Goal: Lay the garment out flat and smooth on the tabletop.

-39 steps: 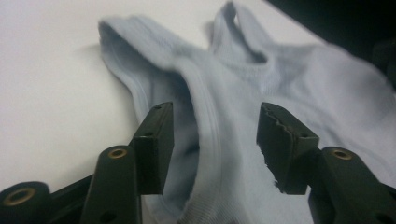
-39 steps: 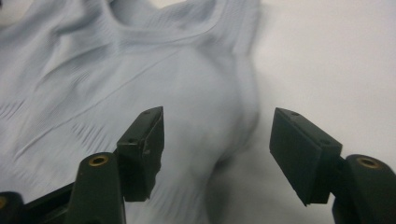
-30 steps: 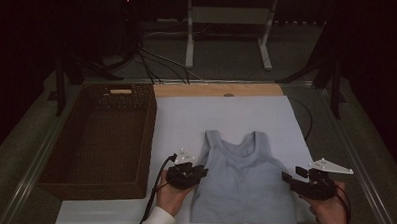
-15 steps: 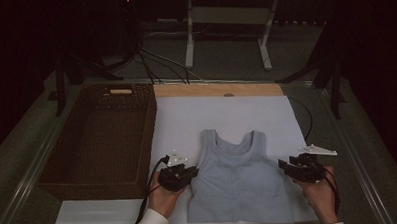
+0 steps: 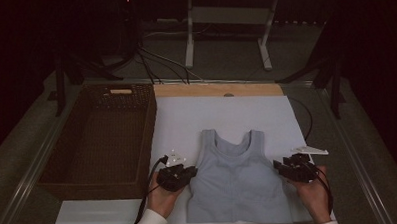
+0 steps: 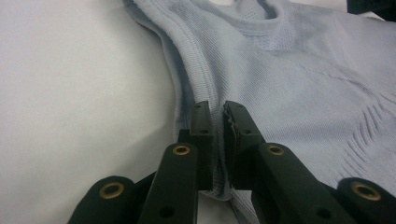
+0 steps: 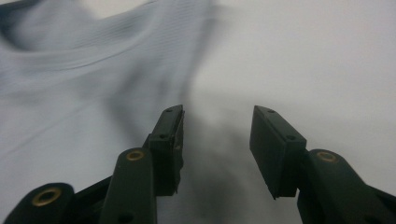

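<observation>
The high view is looking down from above the table (image 5: 221,116); both gripper views are riding low, facing inward, sharing the pale blue top (image 5: 236,183) (image 6: 299,79) (image 7: 70,102) close up.

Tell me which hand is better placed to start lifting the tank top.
Left. The left tongs are already shut on the tank top side edge, while the right tongs stand open at the opposite edge, with no fabric pinched.

Pale blue tank top (image 5: 237,183) between left claw (image 5: 187,172) and right claw (image 5: 280,165)

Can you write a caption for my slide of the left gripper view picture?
Left gripper pinching the ribbed side edge of a light blue tank top lying on a white table.
</observation>
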Demonstrator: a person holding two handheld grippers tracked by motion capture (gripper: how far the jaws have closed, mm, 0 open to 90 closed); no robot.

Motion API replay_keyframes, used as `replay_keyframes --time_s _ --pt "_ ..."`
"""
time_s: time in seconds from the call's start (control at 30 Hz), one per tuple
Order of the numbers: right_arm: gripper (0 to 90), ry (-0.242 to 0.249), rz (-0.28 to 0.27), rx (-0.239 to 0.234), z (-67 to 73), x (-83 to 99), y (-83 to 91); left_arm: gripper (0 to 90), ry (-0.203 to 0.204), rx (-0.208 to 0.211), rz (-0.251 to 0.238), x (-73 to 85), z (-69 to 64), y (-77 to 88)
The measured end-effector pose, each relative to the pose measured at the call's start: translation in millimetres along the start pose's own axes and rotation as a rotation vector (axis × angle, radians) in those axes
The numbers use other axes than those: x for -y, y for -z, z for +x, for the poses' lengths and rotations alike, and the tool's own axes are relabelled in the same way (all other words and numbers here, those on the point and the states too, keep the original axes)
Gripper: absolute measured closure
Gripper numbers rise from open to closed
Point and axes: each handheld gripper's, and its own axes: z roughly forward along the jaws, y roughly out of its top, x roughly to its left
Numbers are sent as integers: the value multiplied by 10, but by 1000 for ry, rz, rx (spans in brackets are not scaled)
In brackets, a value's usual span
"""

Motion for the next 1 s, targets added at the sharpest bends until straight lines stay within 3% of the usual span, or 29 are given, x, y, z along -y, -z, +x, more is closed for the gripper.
replay_keyframes --time_s 0.07,0.13,0.27,0.37,0.53,0.63,0.77,0.9,1.0 --pt "534 -15 16 17 -57 18 -3 835 0 -1 1 0 -4 -5" --pt "528 0 41 20 -54 49 -39 835 0 0 1 0 -5 -8" --pt "519 45 65 -45 62 65 -102 834 -1 2 1 -3 -10 -9" --pt "527 75 67 -61 152 48 -120 834 -4 3 1 -5 -16 -5" --pt "549 70 96 -118 194 54 -149 835 -9 3 -3 -14 -27 11" --pt "618 103 123 -86 257 64 -184 835 -13 1 -5 -22 -36 23" --pt "653 103 96 -24 272 52 -184 834 -16 -1 -3 -17 -31 28" --pt "687 58 42 -1 213 24 -112 834 -15 0 -4 -17 -27 25" --pt "696 57 55 10 182 36 -126 833 -17 -1 -3 -17 -30 24"
